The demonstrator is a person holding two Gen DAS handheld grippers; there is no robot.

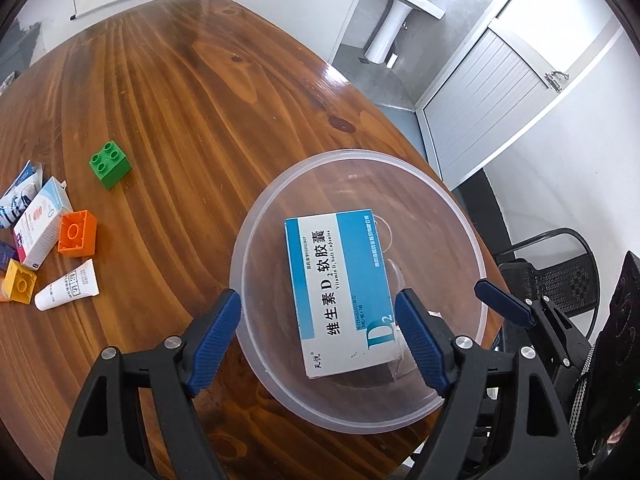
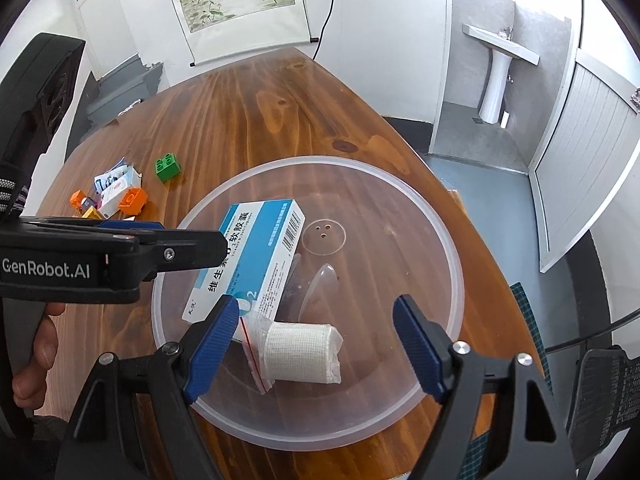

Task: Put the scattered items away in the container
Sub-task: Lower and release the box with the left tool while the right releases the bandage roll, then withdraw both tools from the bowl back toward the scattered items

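Glossy brown wood fills the left wrist view: a tabletop point(image 1: 192, 92) with strong grain, seen from above. Near its right edge stands a round, clear plastic container point(image 1: 256, 240). Inside it lies a blue-and-white vitamin D2 medicine box point(image 1: 340, 292), flat, with its long side running away from the camera. The left gripper point(image 1: 318, 338) hangs over the container's near rim with its blue-padded jaws wide apart; the box shows between them, but neither pad touches it. Part of the right gripper point(image 1: 508, 308) enters at the right edge. Well apart, on the left of the tabletop, lie the scattered items: a green toy brick point(image 1: 110, 164) standing alone, an orange toy brick point(image 1: 77, 233), a yellow toy brick point(image 1: 19, 286), a white tube point(image 1: 67, 290) and several small cartons point(image 1: 40, 220), close together.

From the right wrist view, the same container point(image 2: 400, 420) sits directly below. The medicine box point(image 2: 256, 252) rests toward its left side, and just beside the box's near end lies a white bandage roll in a clear bag point(image 2: 300, 350). The right gripper point(image 2: 316, 340) hovers above with jaws apart, holding nothing; the roll lies beneath the gap. The left gripper point(image 2: 180, 246) reaches in from the left, partly covering the box, a person's hand point(image 2: 36, 356) on its handle. The green brick point(image 2: 168, 168) and the remaining clutter lie far left.
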